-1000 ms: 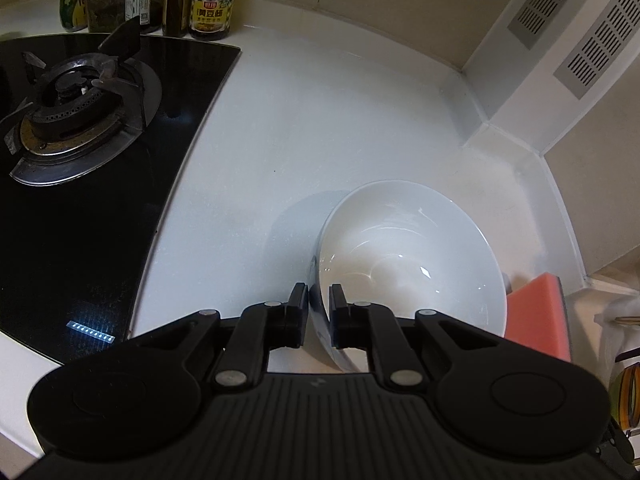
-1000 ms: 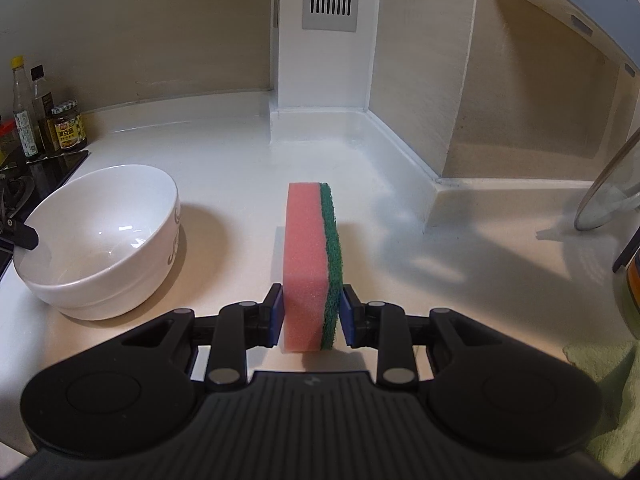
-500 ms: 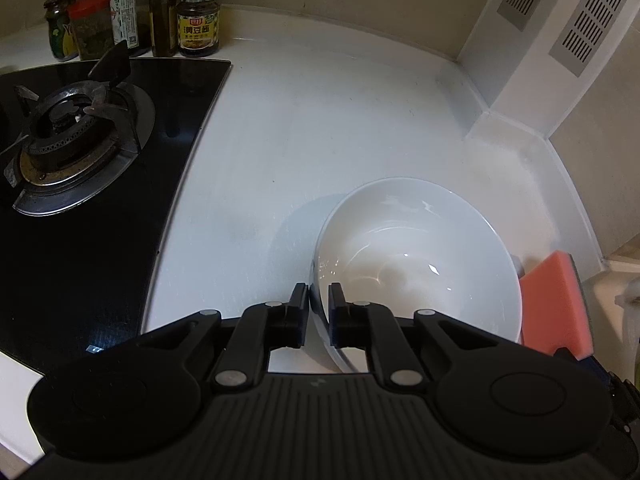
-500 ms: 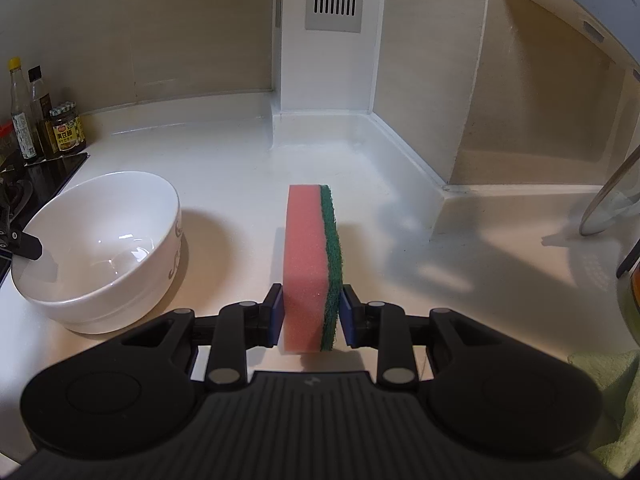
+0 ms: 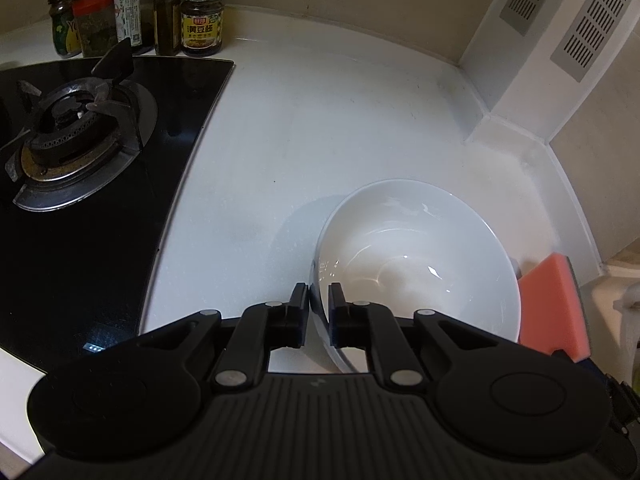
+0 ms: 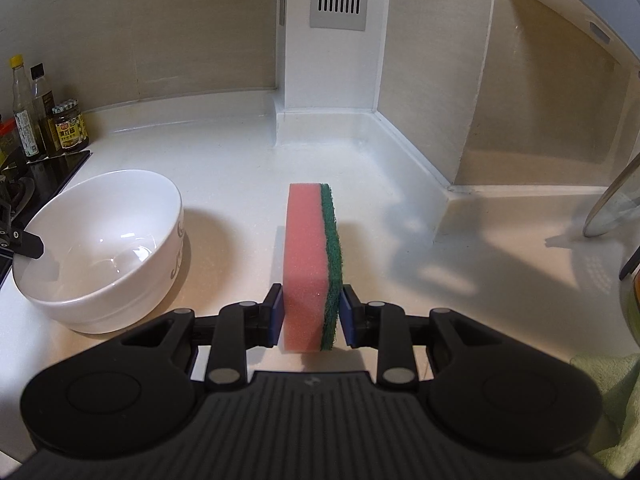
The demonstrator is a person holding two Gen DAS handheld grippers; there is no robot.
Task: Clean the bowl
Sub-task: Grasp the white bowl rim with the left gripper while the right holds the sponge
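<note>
Left wrist view: left gripper [image 5: 319, 300] clamps the white bowl's [image 5: 420, 264] near rim, while beside the bowl the right gripper [image 6: 312, 308] squeezes a pink-green sponge [image 6: 310, 256].

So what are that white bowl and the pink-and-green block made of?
The bowl looks like glazed ceramic or porcelain: glossy white, with sharp light reflections inside and a dark printed mark on its side. The block is a sponge: matte pink foam with fine pores, backed by a rough green fibrous scouring layer.
</note>
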